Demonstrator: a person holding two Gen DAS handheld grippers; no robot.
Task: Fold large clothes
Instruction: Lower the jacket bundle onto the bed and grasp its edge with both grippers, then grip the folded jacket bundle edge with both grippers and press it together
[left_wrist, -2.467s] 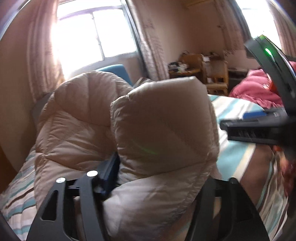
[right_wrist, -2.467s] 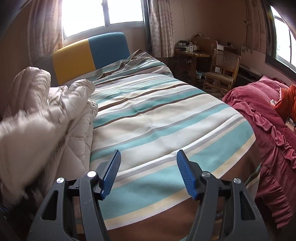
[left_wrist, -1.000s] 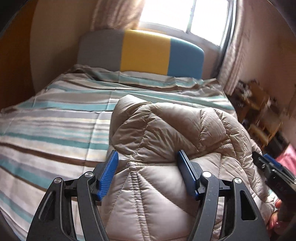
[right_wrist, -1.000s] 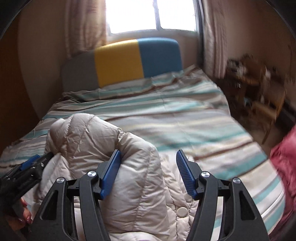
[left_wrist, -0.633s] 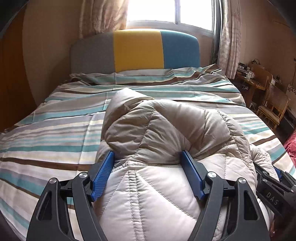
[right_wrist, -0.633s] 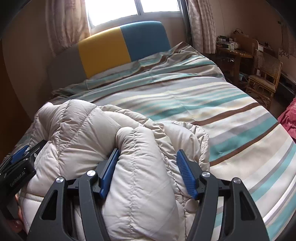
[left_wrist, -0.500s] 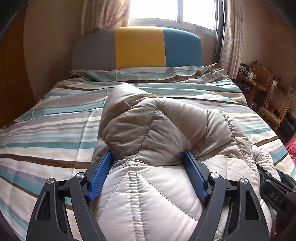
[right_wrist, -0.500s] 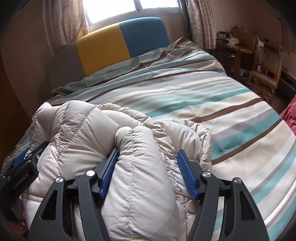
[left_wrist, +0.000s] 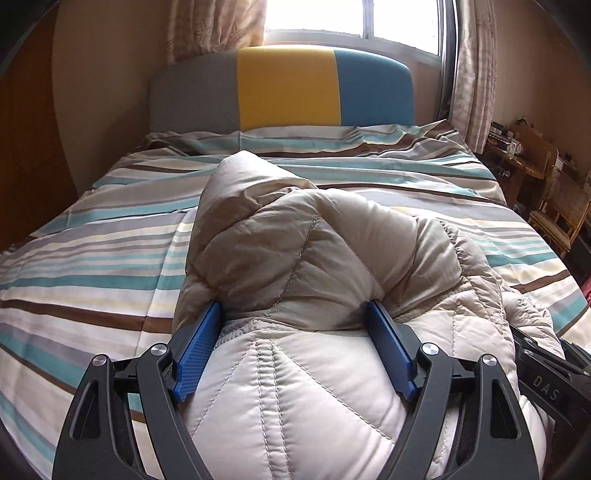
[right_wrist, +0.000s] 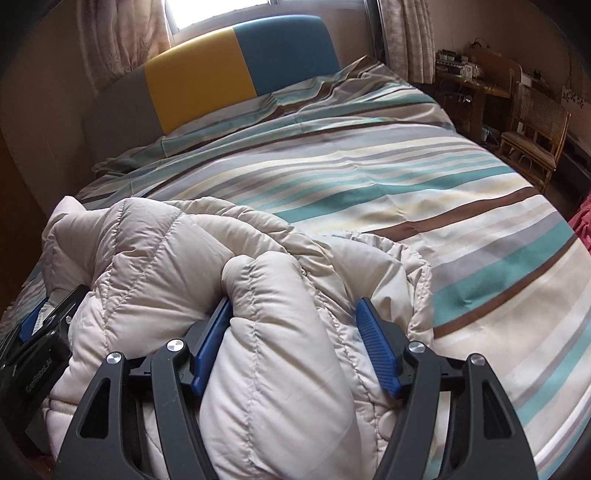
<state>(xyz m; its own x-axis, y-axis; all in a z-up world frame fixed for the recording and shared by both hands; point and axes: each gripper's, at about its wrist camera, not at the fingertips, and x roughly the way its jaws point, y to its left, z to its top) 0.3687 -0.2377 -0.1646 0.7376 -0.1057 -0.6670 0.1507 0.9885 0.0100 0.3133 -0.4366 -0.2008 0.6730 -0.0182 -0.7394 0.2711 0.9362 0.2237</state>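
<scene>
Through the left wrist camera we see our left tongs (left_wrist: 295, 332) spread wide, their blue ribbed pads (left_wrist: 197, 350) set on either side of a puffy beige quilted down jacket (left_wrist: 314, 266) that bulges up between them. The pads touch the padding on both sides, yet the jaws are parted and not clenched. The jacket lies bunched in a heap on the near part of the bed, on a bedspread striped in teal, brown, grey and cream (left_wrist: 92, 258). Beyond it stands a padded headboard in grey, yellow and blue panels (left_wrist: 284, 92), under a bright window with pale patterned curtains (left_wrist: 218, 26). At the lower right edge we catch the black body of our right tongs (left_wrist: 546, 376), pressed against the jacket's side. A wooden cane-backed chair (left_wrist: 565, 206) stands past the bed on the right.

Through the right wrist camera our right tongs (right_wrist: 295, 339) are likewise open, straddling a thick rolled fold of the same jacket (right_wrist: 280, 332); the left pad (right_wrist: 210, 343) rests against the fold, while the right pad sits just beside the fabric. The jacket fills the lower left, heaped on the striped bedspread (right_wrist: 406, 177), which stretches away to the headboard (right_wrist: 221, 74). At the far left edge the left tongs (right_wrist: 40, 343) sit against the jacket, their jaws hidden from this side. The chair (right_wrist: 535, 122) and a cluttered wooden desk (right_wrist: 469, 85) stand by the right wall.
</scene>
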